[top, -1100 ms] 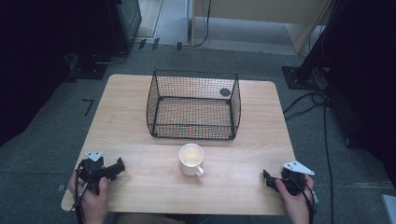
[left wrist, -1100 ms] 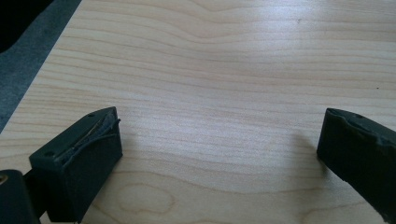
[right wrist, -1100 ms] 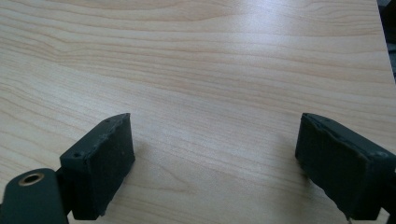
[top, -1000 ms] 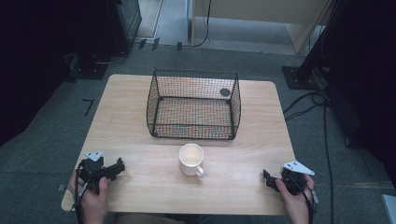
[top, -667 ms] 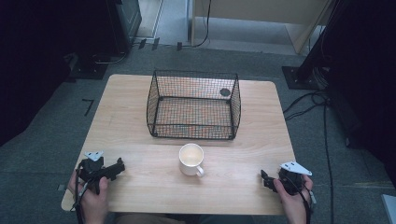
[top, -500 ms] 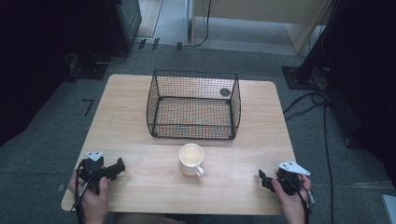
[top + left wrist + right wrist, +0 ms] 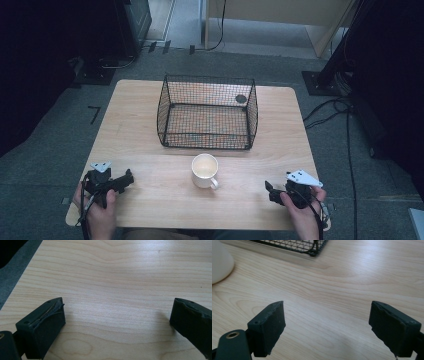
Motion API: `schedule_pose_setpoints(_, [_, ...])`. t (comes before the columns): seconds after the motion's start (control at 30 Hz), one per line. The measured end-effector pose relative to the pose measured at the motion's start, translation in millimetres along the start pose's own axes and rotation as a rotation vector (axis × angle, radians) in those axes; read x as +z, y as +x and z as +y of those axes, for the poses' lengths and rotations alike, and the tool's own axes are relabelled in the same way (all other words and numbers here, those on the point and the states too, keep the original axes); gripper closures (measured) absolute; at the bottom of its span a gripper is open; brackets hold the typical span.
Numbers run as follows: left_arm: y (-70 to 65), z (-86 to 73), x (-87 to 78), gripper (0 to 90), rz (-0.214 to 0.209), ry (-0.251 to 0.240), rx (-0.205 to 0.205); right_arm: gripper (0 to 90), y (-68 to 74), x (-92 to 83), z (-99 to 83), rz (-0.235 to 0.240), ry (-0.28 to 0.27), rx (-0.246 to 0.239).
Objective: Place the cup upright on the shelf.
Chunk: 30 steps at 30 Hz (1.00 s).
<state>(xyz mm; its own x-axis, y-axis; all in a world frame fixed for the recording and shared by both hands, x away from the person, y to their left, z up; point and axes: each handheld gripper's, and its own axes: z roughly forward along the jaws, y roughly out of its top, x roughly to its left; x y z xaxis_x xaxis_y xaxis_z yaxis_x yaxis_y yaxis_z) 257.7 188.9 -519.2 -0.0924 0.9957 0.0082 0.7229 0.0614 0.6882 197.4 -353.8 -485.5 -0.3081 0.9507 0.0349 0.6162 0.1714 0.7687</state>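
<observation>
At table centre, risk: mug stood upright with its handle turned toward 4 o'clock; a fast sideways approach by the right gripper would likely catch that handle and tip or spin the mug.
Second risk: wire basket sat just behind the mug at 12 o'clock, so a push could shove the mug against its mesh.
Right gripper: jaws wide apart, nothing between them (bare wood only); mug lay at its 9 o'clock, well apart.
Left gripper: jaws likewise spread and empty; mug at its 3 o'clock, well apart.
Table: otherwise bare wood.
</observation>
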Motion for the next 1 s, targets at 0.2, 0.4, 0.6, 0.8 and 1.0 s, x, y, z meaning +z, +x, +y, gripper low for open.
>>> schedule_pose_setpoints(0.2, [0.0,0.0,0.0,0.1,0.000,0.000,0.000,13.1,15.0,2.8,5.6,0.040,-0.008,-0.014])
schedule_pose_setpoints(0.4, [0.0,0.0,0.0,0.1,0.000,0.000,0.000,13.1,30.3,3.1,13.4,0.082,-0.021,-0.040])
schedule_pose_setpoints(0.6, [-0.1,0.0,0.0,0.1,0.000,0.000,-0.002,13.0,45.0,3.8,21.0,0.113,-0.027,-0.063])
schedule_pose_setpoints(0.8, [-0.1,0.0,0.0,0.1,0.000,0.000,-0.001,13.0,60.7,5.4,27.2,0.147,-0.039,-0.081])
schedule_pose_setpoints(1.0, [-0.1,0.0,0.0,0.1,0.000,0.000,-0.001,13.0,76.3,5.2,33.6,0.181,-0.044,-0.103])
